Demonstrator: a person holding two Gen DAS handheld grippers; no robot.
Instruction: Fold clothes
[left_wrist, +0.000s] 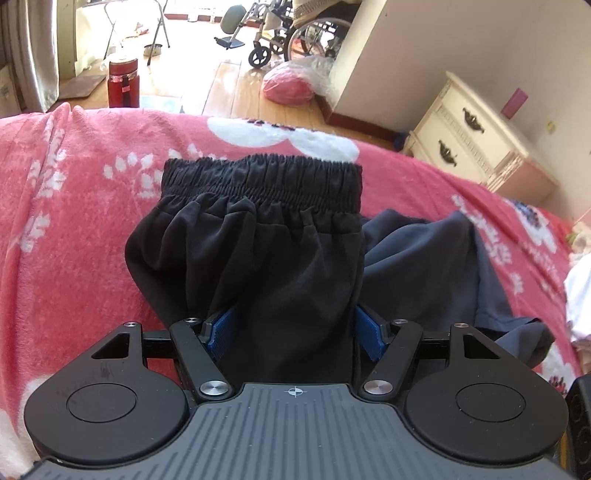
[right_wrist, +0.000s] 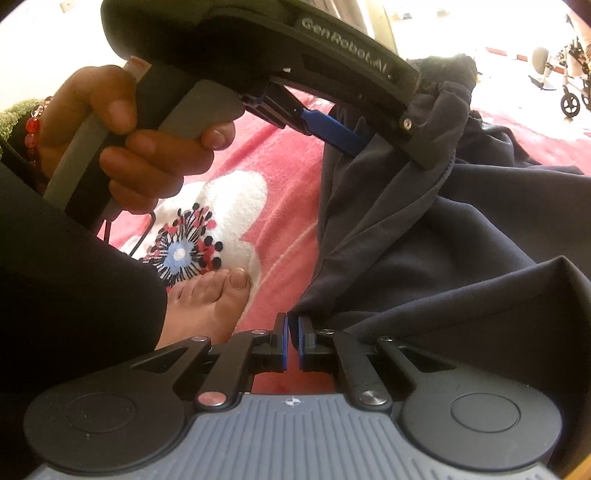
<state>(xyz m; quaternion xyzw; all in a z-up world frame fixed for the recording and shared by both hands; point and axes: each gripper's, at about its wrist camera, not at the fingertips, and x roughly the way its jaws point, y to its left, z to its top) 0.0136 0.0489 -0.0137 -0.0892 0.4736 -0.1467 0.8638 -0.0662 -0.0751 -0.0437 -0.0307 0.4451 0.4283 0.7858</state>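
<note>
**Dark shorts held at two points over the pink blanket**

Dark shorts bunch between the left gripper's wide-set blue pads, apparently clamped to lift the folded stack. At five o'clock, the right gripper is pinched nearly closed on a hem corner. Beyond, at twelve o'clock, the gathered elastic waistband rests upon the floral blanket.

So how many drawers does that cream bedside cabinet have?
2 show on the cream wooden bedside cabinet: an upper drawer and a lower drawer, each with a dark handle. More could be hidden below.
</note>
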